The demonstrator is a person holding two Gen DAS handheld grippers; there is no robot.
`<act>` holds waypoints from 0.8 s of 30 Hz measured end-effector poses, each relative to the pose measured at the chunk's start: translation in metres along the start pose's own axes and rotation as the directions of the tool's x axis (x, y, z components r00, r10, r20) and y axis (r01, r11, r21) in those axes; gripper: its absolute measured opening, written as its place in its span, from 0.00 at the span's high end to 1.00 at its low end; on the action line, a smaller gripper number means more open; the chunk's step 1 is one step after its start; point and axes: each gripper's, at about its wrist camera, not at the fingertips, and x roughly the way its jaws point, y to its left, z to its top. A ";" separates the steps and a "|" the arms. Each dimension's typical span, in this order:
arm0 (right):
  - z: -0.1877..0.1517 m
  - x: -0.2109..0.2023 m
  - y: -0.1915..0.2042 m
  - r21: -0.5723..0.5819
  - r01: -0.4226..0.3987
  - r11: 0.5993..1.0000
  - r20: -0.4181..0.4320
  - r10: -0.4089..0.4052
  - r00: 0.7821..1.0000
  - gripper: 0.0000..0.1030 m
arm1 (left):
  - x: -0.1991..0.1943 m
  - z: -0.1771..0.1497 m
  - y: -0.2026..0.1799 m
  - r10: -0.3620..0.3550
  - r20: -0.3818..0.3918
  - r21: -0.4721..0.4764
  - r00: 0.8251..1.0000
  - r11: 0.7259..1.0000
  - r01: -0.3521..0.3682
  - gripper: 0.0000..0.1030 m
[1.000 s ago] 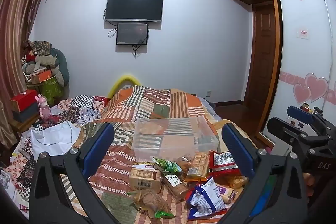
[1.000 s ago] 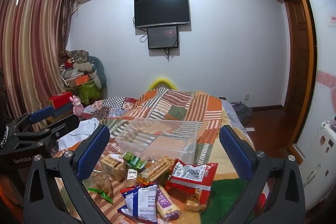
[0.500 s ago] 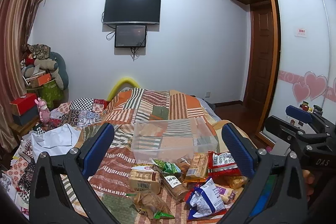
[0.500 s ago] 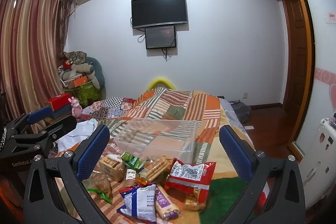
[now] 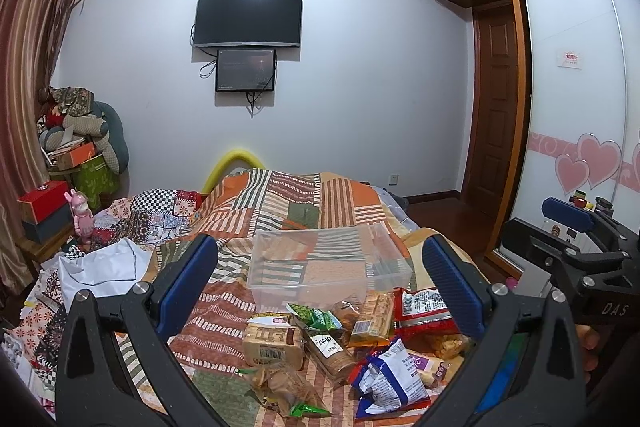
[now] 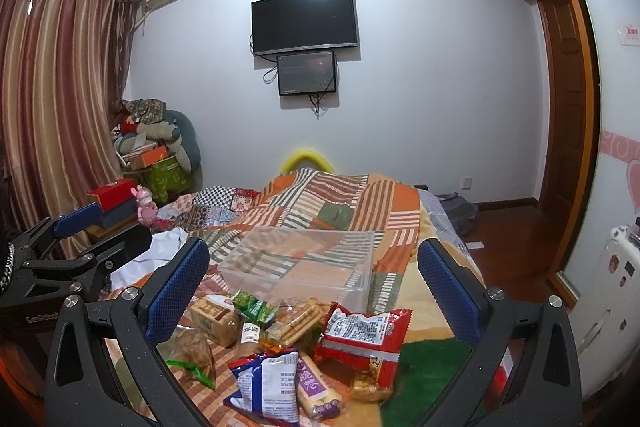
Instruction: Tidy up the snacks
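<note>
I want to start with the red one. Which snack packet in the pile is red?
The red packet with the white printed label, lying at the right edge of the pile just before the clear bin. Its neighbours are blue-and-white, purple, green or tan.

Left hand-held gripper [image 5: 320, 283] spread wide, right hand-held gripper [image 6: 314, 285] likewise, side by side

Both the left gripper [image 5: 320, 281] and right gripper [image 6: 314, 277] have matte black angular frames with silver screws; textured blue pads [image 6: 176, 291] line their inner faces. White lettering marks each body's side.
</note>
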 end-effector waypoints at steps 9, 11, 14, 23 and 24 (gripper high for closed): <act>0.001 -0.001 0.000 0.008 -0.001 1.000 0.001 0.001 1.000 0.00 | 0.002 0.000 -0.001 0.004 -0.002 -0.002 1.000 1.000 -0.004 0.00; 0.001 -0.001 0.000 0.007 -0.002 1.000 0.001 0.002 1.000 0.00 | 0.002 0.000 0.000 0.002 -0.005 -0.002 1.000 1.000 -0.002 0.00; 0.001 -0.001 0.000 0.008 -0.003 1.000 0.000 0.003 1.000 0.00 | 0.002 0.000 0.000 0.001 -0.005 -0.003 1.000 1.000 -0.001 0.00; 0.000 -0.001 0.000 0.012 -0.004 1.000 -0.002 0.004 1.000 0.00 | 0.004 -0.001 0.001 -0.002 -0.007 -0.009 1.000 1.000 0.002 0.00; 0.000 -0.001 0.000 0.012 -0.004 1.000 -0.002 0.005 1.000 0.00 | 0.004 -0.001 0.000 -0.002 -0.007 -0.009 1.000 1.000 0.002 0.00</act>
